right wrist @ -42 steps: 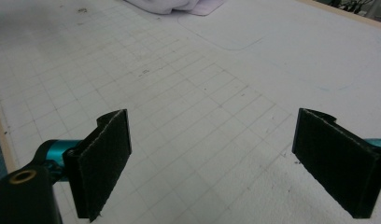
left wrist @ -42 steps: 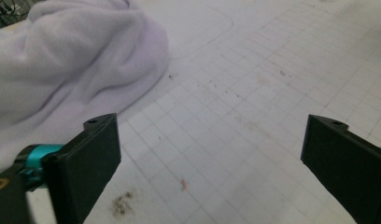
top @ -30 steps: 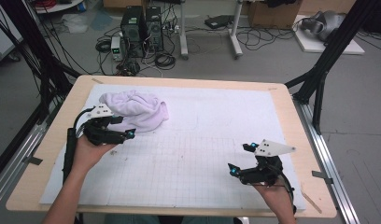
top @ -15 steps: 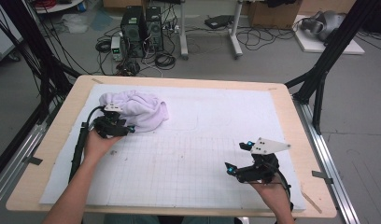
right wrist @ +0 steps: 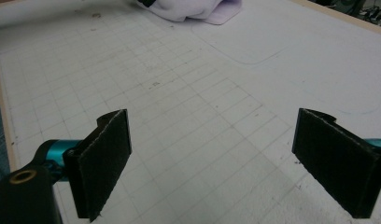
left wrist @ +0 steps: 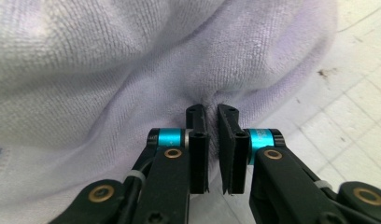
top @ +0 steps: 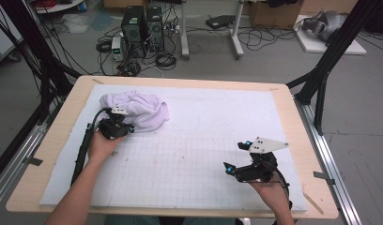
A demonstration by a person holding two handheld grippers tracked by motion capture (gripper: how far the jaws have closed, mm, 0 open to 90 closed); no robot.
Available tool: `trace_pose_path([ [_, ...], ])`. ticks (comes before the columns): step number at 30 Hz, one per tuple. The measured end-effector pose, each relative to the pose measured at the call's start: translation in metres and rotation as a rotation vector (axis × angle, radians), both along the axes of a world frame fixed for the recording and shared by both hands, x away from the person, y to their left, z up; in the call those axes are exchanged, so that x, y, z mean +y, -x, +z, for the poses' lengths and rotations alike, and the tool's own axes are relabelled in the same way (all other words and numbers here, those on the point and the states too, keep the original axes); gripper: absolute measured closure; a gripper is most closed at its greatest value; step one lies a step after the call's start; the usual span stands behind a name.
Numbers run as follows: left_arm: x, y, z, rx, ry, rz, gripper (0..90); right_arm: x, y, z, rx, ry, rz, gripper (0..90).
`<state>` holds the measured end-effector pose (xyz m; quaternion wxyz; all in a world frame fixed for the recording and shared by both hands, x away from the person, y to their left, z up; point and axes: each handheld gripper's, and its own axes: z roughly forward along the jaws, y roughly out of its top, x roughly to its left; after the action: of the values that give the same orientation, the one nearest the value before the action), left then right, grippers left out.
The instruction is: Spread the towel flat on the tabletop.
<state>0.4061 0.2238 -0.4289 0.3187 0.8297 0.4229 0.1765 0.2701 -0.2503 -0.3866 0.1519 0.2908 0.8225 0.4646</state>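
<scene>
Two grippers: the left gripper (left wrist: pixel 212 116) has its fingers nearly closed, pinching a fold of the lavender towel (top: pixel 135 108); the right gripper (top: pixel 236 157) hovers wide open, empty, well apart from it.

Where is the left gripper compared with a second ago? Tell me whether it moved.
Yes. In the high view the left gripper has gone forward and rightward from the table's left edge, up against the towel, its jaws nearly closed on a fold.
</scene>
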Motion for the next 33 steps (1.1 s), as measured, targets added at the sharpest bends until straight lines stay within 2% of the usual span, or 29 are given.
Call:
trace_pose_path([
  [2, 0.001, 0.003, 0.004, -0.001, 0.007, -0.008, 83.7, 0.000, 0.000, 0.000, 0.006, 0.003, 0.003, 11.0],
  [6, 0.003, 0.016, 0.021, -0.042, 0.033, -0.028, 84.1, -0.002, -0.001, 0.000, 0.009, 0.000, 0.001, 11.0],
  [9, -0.001, 0.031, 0.034, -0.075, 0.041, -0.061, 84.3, -0.002, -0.002, 0.000, 0.008, -0.004, -0.003, 11.0],
  [12, -0.008, 0.045, 0.042, -0.090, 0.045, -0.100, 84.3, 0.000, -0.002, -0.001, 0.009, -0.001, 0.005, 11.0],
  [13, -0.012, 0.055, 0.044, -0.101, 0.054, -0.119, 84.4, 0.002, -0.002, -0.001, 0.010, 0.003, 0.012, 11.0],
  [14, -0.012, 0.055, 0.044, -0.101, 0.054, -0.119, 84.3, 0.002, -0.002, -0.001, 0.010, 0.003, 0.012, 11.0],
  [17, -0.016, 0.069, 0.042, -0.100, 0.071, -0.140, 84.4, 0.003, -0.001, 0.001, 0.008, 0.008, 0.016, 11.0],
  [18, -0.020, 0.075, 0.041, -0.105, 0.050, -0.148, 84.4, 0.003, 0.000, 0.001, 0.010, 0.007, 0.016, 11.0],
  [21, -0.026, 0.089, 0.039, -0.116, 0.049, -0.148, 84.5, 0.002, -0.001, 0.002, 0.005, 0.009, 0.015, 11.0],
  [25, -0.036, 0.113, 0.042, -0.125, 0.058, -0.186, 84.5, 0.005, -0.003, 0.003, 0.004, 0.005, 0.021, 11.0],
  [26, -0.036, 0.113, 0.042, -0.125, 0.058, -0.186, 84.4, 0.005, -0.003, 0.003, 0.004, 0.005, 0.021, 11.0],
  [28, -0.039, 0.122, 0.043, -0.130, 0.055, -0.200, 84.5, 0.007, -0.004, 0.003, 0.005, 0.006, 0.027, 11.0],
  [31, -0.041, 0.141, 0.045, -0.167, 0.047, -0.220, 84.4, 0.011, -0.005, 0.003, 0.003, 0.007, 0.037, 11.0],
  [33, -0.041, 0.150, 0.047, -0.171, 0.045, -0.234, 84.4, 0.013, -0.006, 0.003, 0.005, 0.006, 0.042, 11.0],
])
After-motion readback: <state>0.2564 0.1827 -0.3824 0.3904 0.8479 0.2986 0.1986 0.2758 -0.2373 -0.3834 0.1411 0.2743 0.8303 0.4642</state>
